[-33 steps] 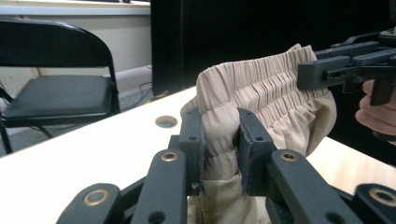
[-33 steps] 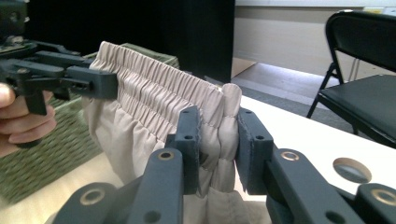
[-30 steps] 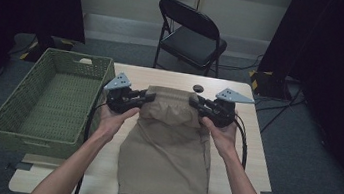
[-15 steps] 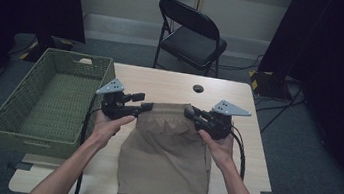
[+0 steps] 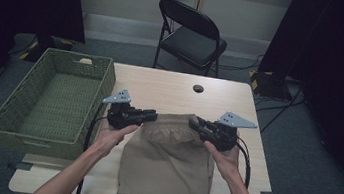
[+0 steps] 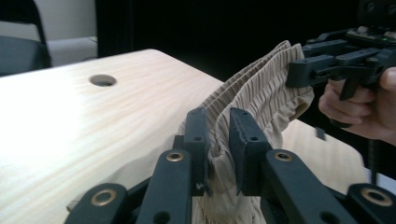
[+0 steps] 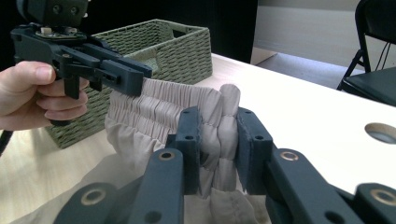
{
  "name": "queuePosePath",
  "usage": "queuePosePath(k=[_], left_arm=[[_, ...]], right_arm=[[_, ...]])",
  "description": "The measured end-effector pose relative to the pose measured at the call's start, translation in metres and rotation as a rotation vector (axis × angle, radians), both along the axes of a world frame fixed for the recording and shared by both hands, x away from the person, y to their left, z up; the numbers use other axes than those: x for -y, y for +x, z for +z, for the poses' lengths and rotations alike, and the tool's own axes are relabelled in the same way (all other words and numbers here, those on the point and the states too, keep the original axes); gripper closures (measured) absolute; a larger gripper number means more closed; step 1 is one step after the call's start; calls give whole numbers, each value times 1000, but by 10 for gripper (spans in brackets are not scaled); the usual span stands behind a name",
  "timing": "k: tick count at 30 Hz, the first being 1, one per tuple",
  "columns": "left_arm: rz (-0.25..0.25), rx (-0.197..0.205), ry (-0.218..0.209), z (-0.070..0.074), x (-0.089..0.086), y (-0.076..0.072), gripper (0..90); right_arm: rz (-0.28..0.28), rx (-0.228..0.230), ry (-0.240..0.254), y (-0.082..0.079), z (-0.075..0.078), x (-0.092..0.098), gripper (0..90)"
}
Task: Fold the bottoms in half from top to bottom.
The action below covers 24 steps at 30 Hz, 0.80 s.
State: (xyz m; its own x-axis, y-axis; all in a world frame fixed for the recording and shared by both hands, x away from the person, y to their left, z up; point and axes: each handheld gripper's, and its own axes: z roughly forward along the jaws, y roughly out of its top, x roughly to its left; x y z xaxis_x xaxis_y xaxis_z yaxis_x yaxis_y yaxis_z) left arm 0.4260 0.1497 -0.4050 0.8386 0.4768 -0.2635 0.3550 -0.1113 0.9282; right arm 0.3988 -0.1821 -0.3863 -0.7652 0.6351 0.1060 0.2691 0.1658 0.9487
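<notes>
Wood surface (image 5: pixel 171 89) mid-frame, no readable writing. Tan shorts (image 5: pixel 166 167) lie lower centre, waistband lifted; left gripper (image 5: pixel 150 116), jaws just closing, and right gripper (image 5: pixel 196 123) both clench it. Wicker basket (image 5: pixel 15 122) left.

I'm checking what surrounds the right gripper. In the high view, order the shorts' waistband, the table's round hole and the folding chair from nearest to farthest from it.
1. Waistband of the shorts, clamped in the right gripper.
2. Round hole, farther up the table.
3. Folding chair, beyond the table's far edge.
</notes>
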Motion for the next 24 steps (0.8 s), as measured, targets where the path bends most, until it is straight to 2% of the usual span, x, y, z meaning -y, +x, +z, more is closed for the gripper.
queuePosePath(k=[3,4,7,12,14,16,18,20,21,24], left_arm=[[-16,-3,22,-3,4,-5,799],[-29,-5,46,-7,6,-10,804],[-51,-9,80,-12,7,-18,811],[-105,-22,96,-17,8,-34,810],[-113,-21,99,-17,9,-35,794],[-104,-35,49,-16,9,-36,741],[-87,-39,-3,-13,6,-34,727],[-71,-40,-27,-11,4,-31,704],[-63,-45,-24,-12,4,-30,695],[-36,-60,68,-21,7,-27,690]], right_arm=[[4,-9,-16,-9,-5,3,731],[9,-11,-26,-12,-7,4,730],[22,-29,-40,-22,-14,5,728],[53,-51,-65,-41,-25,10,716],[61,-55,-74,-49,-28,11,710],[68,-60,-79,-56,-30,14,707],[74,-66,-94,-63,-33,16,704],[92,-74,-121,-70,-38,18,701],[100,-80,-131,-73,-40,19,699],[112,-96,-123,-81,-44,24,692]])
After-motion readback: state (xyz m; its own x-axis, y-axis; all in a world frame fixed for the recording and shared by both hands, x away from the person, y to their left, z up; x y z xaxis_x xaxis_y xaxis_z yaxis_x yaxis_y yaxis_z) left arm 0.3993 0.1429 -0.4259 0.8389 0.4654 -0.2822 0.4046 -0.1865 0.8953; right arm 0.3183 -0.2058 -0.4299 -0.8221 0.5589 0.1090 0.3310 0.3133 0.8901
